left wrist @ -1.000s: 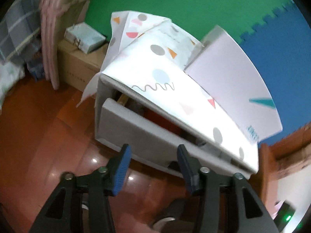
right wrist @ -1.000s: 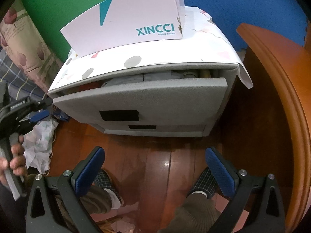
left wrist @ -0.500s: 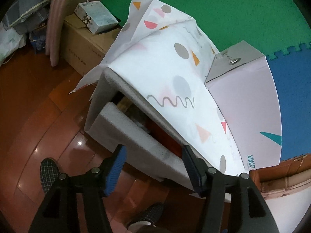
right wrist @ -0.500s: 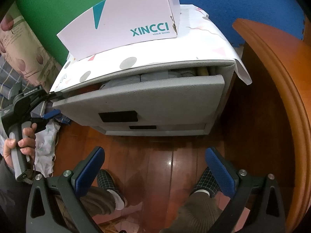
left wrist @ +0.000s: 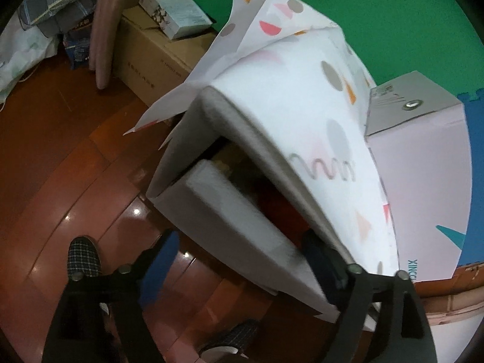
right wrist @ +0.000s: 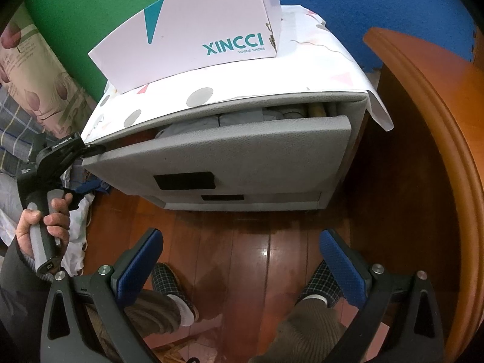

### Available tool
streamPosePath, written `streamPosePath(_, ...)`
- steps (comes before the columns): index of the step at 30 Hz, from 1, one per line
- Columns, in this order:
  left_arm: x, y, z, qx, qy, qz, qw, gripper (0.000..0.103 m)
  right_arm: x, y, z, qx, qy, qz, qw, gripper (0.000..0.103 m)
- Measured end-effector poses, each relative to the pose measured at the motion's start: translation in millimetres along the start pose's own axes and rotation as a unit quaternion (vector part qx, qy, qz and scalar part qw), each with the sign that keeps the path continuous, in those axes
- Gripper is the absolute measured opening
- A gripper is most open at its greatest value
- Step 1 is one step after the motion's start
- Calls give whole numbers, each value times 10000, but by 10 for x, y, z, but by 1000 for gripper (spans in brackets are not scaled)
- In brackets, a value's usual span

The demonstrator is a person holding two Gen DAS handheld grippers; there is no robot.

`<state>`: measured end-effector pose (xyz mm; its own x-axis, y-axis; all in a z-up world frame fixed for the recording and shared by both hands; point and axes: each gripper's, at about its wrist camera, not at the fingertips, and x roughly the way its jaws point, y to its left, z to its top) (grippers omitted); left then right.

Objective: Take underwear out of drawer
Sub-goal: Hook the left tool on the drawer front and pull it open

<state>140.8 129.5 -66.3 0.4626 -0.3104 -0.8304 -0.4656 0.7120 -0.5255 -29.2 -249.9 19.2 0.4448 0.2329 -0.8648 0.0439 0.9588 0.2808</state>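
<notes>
Only right wrist view: folded grey underwear [right wrist: 242,118] inside drawer [right wrist: 230,157].

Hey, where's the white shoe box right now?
In the right wrist view the shoe box sits upper centre, on top of the paper-covered grey cabinet, directly above the partly open drawer.

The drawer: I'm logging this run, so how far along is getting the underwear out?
Done: the grey drawer stands partly open, folded grey cloth showing above its front. In hand: the left tongs, whose jaws have just been opening, straddle the drawer's end corner, gripping nothing. The right tongs hang open over the floor. Left: pulling the drawer wider, reaching in and lifting underwear out.
</notes>
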Motion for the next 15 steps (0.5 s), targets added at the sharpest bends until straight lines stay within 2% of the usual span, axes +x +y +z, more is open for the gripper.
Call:
streamPosePath(4, 12, -10, 19, 131, 125, 56, 9998, 94, 3, -1, 3, -8, 7, -7, 10000, 102)
streamPosePath(9, -51, -95, -33, 629, 29, 369, 9973, 94, 8, -4, 11, -6, -3, -25, 10000, 102)
streamPosePath(12, -85, -37, -75, 748, 162, 408, 9962, 94, 5, -15, 14, 3, -29, -21, 10000, 102)
streamPosePath(15, -153, -38, -162, 1126, 282, 629, 9912, 94, -26, -23, 11, 5, -97, -2, 10000, 102)
